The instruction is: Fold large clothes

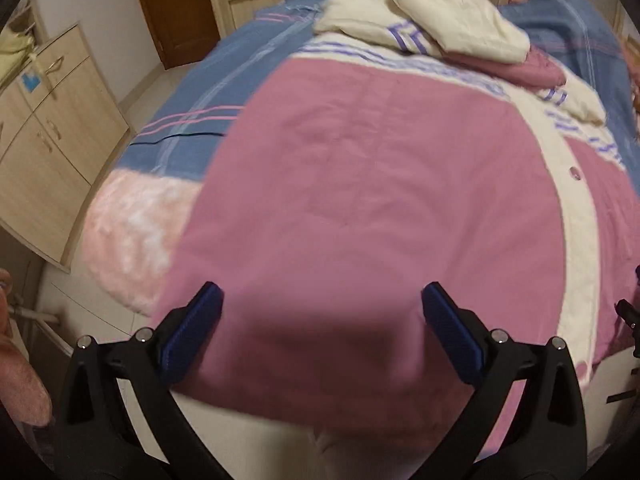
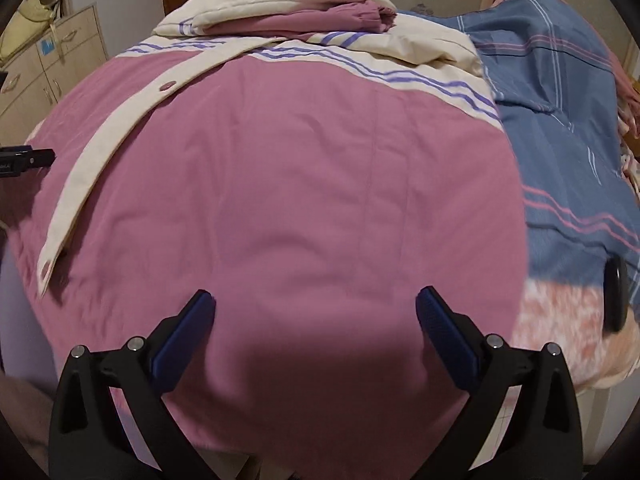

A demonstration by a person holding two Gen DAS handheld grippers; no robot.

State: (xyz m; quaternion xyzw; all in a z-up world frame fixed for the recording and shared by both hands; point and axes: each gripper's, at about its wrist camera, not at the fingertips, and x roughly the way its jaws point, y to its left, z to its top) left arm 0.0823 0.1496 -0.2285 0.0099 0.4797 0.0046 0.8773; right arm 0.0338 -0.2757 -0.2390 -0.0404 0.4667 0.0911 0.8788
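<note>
1. Two grippers out over the bed (image 1: 208,92), both hovering near the lower hem of the pink jacket (image 1: 380,208).
2. Left gripper (image 1: 322,308) spread wide, blue ribbed fingers (image 1: 448,332) clamping nothing, pink cloth showing between them.
3. Right gripper (image 2: 314,312) just as wide, fingers (image 2: 444,332) empty, hanging over the hem on the other half of the same jacket (image 2: 288,200).
4. Jacket laid flat and front-up on the blue striped bedspread (image 2: 560,112), hem toward the cameras, cream hood (image 1: 456,20) piled at the far end.
5. Looks like a sleeve already tucked in up top: pink bunched cuff (image 2: 360,16) lying across the chest under the hood.
6. Likely step in hand: lining up on the bottom edge for the lengthwise fold, hem to collar.
7. Next move probably calls for dropping both grippers to the hem corners, closing on the padded edge, then lifting together to keep the fold square.
8. Padded, quilted-looking shell with faint stitch lines and soft wrinkles; probably springy and bulky under a pinch.
9. Cream placket (image 2: 120,120) running down the middle, with round pink snaps (image 2: 167,86); purple stripes (image 2: 420,76) across the cream yoke.
10. Fuzzy pale-pink blanket (image 1: 132,220) peeking out below the bedspread; wooden cabinet (image 1: 44,132) off to the left.
</note>
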